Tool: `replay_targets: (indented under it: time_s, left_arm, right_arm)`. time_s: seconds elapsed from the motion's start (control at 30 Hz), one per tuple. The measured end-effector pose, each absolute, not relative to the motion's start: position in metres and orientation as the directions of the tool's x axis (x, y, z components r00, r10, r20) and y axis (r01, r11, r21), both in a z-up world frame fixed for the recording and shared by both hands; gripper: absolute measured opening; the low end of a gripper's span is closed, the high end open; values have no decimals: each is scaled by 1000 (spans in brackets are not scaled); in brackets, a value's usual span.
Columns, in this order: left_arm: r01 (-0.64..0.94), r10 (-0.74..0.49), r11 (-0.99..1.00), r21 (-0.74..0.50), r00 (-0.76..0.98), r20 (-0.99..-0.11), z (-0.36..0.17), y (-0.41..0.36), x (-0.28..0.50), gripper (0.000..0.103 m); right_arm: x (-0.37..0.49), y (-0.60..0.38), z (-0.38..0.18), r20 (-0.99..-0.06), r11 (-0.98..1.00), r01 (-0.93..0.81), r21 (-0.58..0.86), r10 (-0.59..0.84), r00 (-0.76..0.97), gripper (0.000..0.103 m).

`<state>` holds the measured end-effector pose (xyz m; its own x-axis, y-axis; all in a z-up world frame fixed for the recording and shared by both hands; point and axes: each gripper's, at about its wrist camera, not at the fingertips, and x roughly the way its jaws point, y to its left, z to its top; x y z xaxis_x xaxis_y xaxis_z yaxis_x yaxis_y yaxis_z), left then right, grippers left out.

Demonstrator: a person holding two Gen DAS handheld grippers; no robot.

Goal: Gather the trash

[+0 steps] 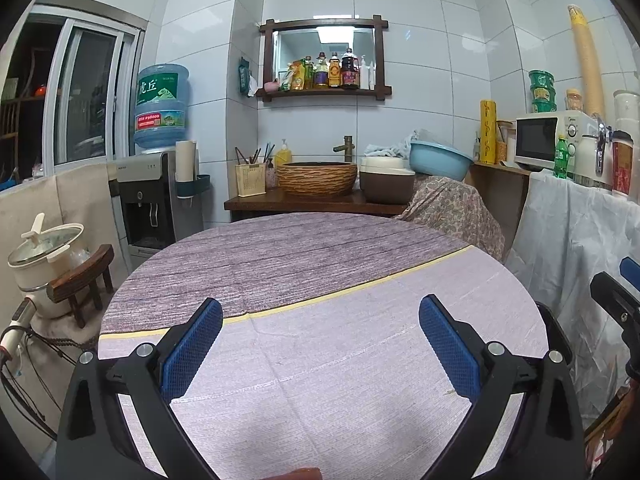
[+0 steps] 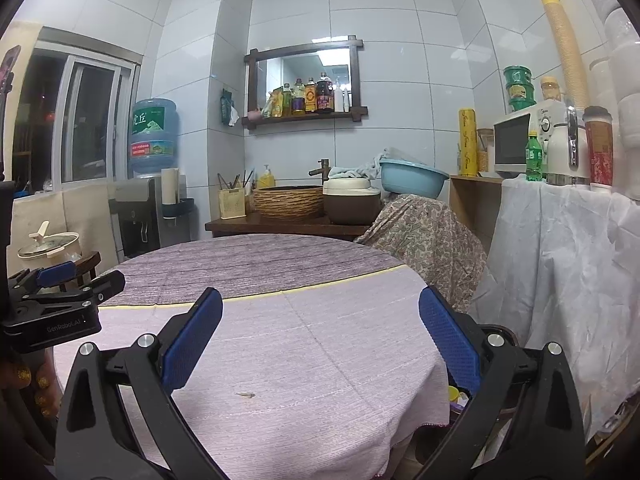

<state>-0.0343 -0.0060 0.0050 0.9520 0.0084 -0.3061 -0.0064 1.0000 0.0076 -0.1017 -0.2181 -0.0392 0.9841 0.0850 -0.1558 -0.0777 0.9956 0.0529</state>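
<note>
Kitchen table [image 2: 320,344] looks nearly cleared; we hold both grippers, left [image 1: 320,344] and right [image 2: 320,344], spread and empty, one scrap [image 2: 246,395] left on it.

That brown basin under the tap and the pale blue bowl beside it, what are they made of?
The basin looks like woven wicker or ribbed ceramic; its banded texture leaves that open. The blue bowl looks like smooth plastic, with an even colour and thin rim.

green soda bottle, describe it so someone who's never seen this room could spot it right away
Look right of the round table to the counter draped in white sheeting, where a white microwave sits. The green soda bottle stands just in front of it. It is the only clear green plastic bottle there, beside a white jug.
</note>
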Motion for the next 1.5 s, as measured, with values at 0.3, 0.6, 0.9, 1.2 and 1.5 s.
replay_targets:
  time_s: [0.3,0.6,0.9,1.2,1.5]
  left_arm:
    - [-17,19,1000,10,952,-306,7,-6,-35,98]
    - [-14,19,1000,19,951,-309,7,-6,-34,98]
    - [-15,22,1000,22,949,-313,7,-8,-33,98]
    - [-15,21,1000,23,949,-314,7,-9,-33,98]
    - [-22,24,1000,11,950,-312,8,-9,-34,98]
  right_arm:
    - [-102,-222,-40,-156,995,-79,55,87,984,97]
    - [-101,-224,-40,-157,995,-77,58,85,984,97]
    - [-101,-226,-39,-157,995,-77,57,85,984,97]
    - [-100,-227,-40,-158,995,-79,57,88,984,97]
    - [-100,-227,-41,-165,995,-81,56,89,982,97]
